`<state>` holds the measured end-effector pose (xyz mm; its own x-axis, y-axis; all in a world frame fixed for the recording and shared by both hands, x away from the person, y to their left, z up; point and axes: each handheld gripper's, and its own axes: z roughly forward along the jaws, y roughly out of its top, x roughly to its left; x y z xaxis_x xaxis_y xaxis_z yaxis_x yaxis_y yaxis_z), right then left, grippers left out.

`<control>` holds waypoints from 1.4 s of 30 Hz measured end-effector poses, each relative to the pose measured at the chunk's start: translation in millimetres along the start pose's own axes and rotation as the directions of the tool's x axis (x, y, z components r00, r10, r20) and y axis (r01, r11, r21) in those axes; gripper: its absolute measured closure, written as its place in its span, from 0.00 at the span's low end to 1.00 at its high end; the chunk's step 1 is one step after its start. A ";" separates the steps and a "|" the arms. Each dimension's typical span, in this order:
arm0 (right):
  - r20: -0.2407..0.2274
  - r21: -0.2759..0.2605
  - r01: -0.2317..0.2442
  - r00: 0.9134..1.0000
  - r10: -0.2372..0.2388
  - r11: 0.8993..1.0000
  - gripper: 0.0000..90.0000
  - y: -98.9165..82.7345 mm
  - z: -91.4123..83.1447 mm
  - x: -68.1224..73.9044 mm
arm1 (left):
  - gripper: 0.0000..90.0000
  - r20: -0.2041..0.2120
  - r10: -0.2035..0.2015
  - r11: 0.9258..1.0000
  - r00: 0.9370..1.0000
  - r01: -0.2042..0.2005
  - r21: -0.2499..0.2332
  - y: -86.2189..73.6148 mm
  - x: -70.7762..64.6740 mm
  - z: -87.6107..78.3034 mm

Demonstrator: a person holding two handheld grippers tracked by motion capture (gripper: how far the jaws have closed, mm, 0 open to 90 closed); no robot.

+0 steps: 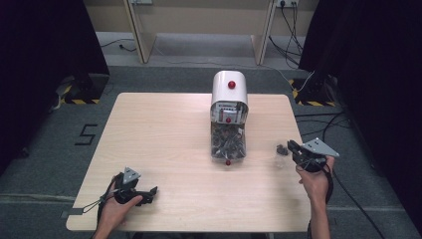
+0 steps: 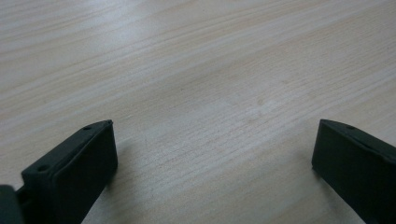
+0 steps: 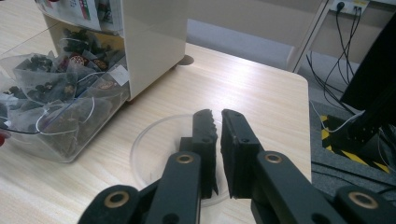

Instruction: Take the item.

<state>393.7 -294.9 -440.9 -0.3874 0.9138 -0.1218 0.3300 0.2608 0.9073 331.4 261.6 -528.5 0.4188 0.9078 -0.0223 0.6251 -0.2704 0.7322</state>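
A pale wooden tabletop [image 1: 174, 144] carries a white dispenser [image 1: 229, 89] at its middle far side, with a clear drawer [image 1: 228, 144] of tea bags pulled out toward the person. At the near left corner, the left tool [image 1: 148, 193] rests low over bare wood, its jaws spread wide and holding nothing. At the right edge, the right tool [image 1: 291, 146] sits over a clear shallow dish [image 3: 154, 144] just beside the drawer, jaws nearly closed; whether they pinch anything cannot be told.
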 end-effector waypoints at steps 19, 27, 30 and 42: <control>-0.075 -0.046 -0.027 0.997 0.024 0.999 0.67 14.7 -1.9 19.3 | 0.00 0.000 0.000 1.000 1.000 0.000 0.000 0.0 0.0 0.0; -0.107 -0.058 -0.043 0.994 0.037 0.997 0.53 22.1 -1.4 33.5 | 0.00 0.000 0.000 1.000 1.000 0.000 0.000 0.0 0.0 0.0; -0.124 -0.047 -0.036 0.992 0.030 0.998 0.50 22.2 0.8 41.1 | 0.00 0.000 0.000 1.000 1.000 0.000 0.000 0.0 0.0 0.0; -0.191 -0.007 0.028 0.981 -0.029 1.000 0.47 18.0 8.9 75.4 | 0.00 0.000 0.000 1.000 1.000 0.000 0.000 0.0 0.0 0.0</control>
<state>378.1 -218.6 -437.4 -0.5540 0.8297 -0.0686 0.3128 0.2838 0.9064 331.4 261.5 -528.5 0.4187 0.9079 -0.0223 0.6251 -0.2703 0.7323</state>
